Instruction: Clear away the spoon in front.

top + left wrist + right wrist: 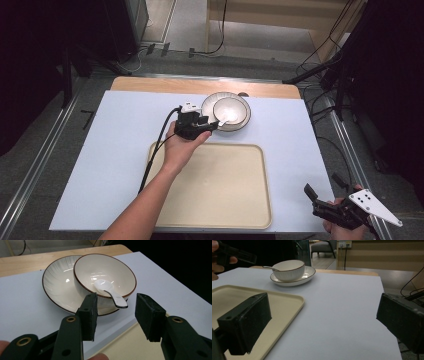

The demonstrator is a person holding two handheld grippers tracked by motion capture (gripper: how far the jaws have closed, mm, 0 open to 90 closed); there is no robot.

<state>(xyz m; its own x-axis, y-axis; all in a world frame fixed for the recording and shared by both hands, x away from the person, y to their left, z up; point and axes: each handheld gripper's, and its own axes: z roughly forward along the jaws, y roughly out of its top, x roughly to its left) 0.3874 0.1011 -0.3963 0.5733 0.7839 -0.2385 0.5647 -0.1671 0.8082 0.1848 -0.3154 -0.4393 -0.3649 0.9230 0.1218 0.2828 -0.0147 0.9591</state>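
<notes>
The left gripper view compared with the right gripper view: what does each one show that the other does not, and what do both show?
The left gripper view looks down into the bowl, so the spoon's scoop lying inside is visible, with its handle tip over the rim between the open left gripper.

The right gripper view sees the bowl from the side, the tray's raised rim, a chair behind, and the open right gripper.

Both show the bowl standing on the plate, the spoon, the tray and the white table cover.

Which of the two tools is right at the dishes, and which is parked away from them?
The left tool, open, sits at the bowl by the spoon handle. The right tool, also open, hangs off the table's near right corner, past the tray.
</notes>
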